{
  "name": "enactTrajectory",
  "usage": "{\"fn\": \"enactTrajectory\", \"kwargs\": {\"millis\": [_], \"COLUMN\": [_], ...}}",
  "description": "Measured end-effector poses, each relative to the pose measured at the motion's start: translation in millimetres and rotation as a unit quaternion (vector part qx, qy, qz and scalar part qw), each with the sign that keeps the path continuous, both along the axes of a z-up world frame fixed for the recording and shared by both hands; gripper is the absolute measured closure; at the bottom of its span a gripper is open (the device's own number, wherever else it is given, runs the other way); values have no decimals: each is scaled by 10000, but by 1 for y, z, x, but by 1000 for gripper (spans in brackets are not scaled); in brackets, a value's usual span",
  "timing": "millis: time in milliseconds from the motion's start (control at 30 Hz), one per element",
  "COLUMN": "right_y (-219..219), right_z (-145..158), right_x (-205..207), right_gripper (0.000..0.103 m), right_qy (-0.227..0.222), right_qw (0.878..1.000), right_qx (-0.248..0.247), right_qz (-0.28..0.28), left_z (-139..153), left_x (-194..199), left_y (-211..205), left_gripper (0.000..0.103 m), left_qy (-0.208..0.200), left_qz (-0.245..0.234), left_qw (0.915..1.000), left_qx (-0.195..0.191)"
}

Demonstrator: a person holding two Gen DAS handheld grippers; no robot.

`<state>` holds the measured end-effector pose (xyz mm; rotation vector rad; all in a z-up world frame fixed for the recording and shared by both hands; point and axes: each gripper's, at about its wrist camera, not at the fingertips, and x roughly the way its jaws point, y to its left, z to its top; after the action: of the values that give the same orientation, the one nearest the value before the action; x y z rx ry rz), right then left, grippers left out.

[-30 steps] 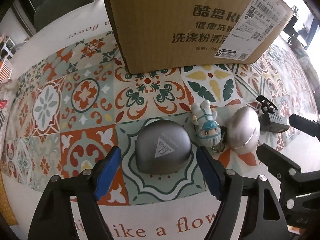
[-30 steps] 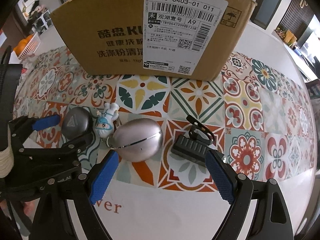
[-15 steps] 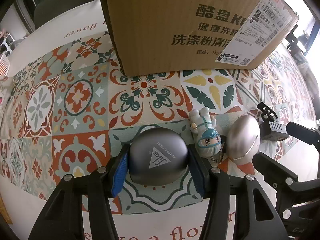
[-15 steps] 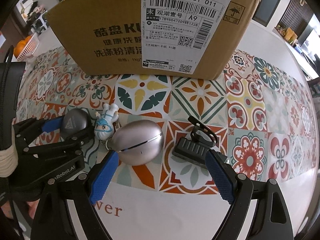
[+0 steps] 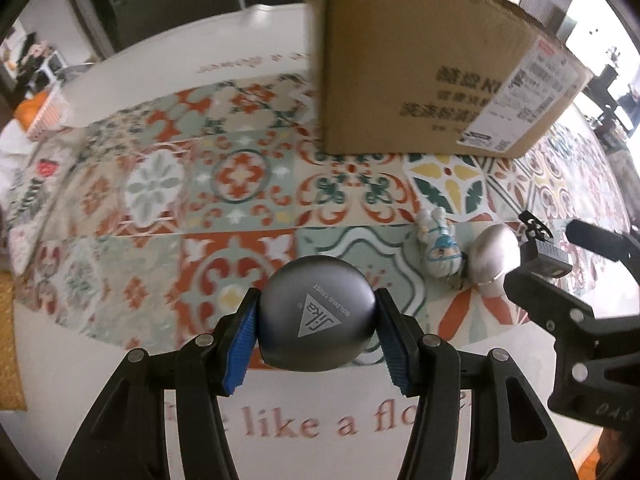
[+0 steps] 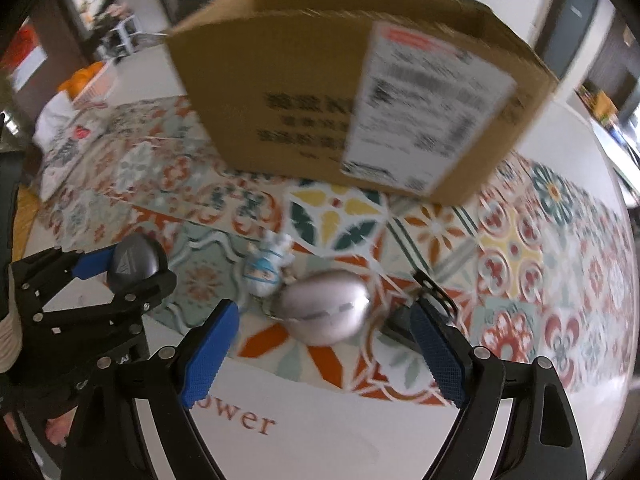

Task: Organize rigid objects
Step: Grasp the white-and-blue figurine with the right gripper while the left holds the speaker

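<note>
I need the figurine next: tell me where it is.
In the right wrist view the figurine lies on the patterned cloth, left of centre, touching the silver egg, in front of the box.

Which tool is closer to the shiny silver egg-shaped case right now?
Right. The right tool is open just in front of the silver egg-shaped case; the left tool is off to the side, shut on a dark grey rounded case.

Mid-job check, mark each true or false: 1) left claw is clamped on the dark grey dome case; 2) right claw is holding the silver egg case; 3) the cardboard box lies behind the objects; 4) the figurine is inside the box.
1) True: the left claw pads press the dark grey dome case.
2) False: the right claw is open; the silver egg case lies untouched.
3) True: the cardboard box stands beyond them.
4) False: the figurine lies on the patterned mat.
</note>
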<state>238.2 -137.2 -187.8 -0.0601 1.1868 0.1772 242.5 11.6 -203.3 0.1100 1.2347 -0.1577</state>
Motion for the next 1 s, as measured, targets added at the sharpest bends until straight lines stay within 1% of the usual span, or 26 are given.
{"fn": "enactTrajectory", "kwargs": {"millis": [100, 133, 167, 200, 333, 500, 600, 633, 800, 867, 1000], "right_y": [13, 16, 20, 23, 33, 37, 36, 36, 36, 37, 37], "right_z": [1, 0, -3, -6, -22, -38, -43, -45, -56, -57, -55], "right_x": [7, 9, 13, 16, 28, 36, 41, 43, 49, 49, 48], "right_gripper": [24, 28, 32, 34, 46, 52, 57, 61, 67, 76, 76], "right_qy": [-40, -20, 24, 93, 357, 552, 625, 641, 826, 798, 767], "right_qw": [9992, 9987, 9981, 9975, 9956, 9951, 9952, 9952, 9942, 9949, 9948], "right_qx": [222, 307, 396, 455, 565, 522, 480, 486, 515, 444, 511], "right_qz": [323, 402, 479, 530, 655, 632, 582, 552, 456, 423, 431], "left_z": [11, 13, 14, 15, 14, 8, 5, 4, 0, -2, -1], "left_x": [-3, -4, -4, -3, -3, 0, 4, 5, 11, 12, 12], "left_y": [11, 14, 18, 22, 33, 34, 36, 37, 39, 40, 40], "left_gripper": [48, 48, 48, 48, 48, 48, 48, 48, 48, 48, 48], "left_qy": [-93, -102, -110, -118, -113, -55, -19, -7, 34, 47, 29], "left_qz": [161, 198, 237, 291, 424, 465, 499, 511, 563, 576, 564], "left_qw": [9998, 9997, 9996, 9995, 9990, 9989, 9987, 9987, 9984, 9983, 9983], "left_qx": [-15, -41, -44, -15, 45, 89, 84, 80, 84, 118, 111]}}
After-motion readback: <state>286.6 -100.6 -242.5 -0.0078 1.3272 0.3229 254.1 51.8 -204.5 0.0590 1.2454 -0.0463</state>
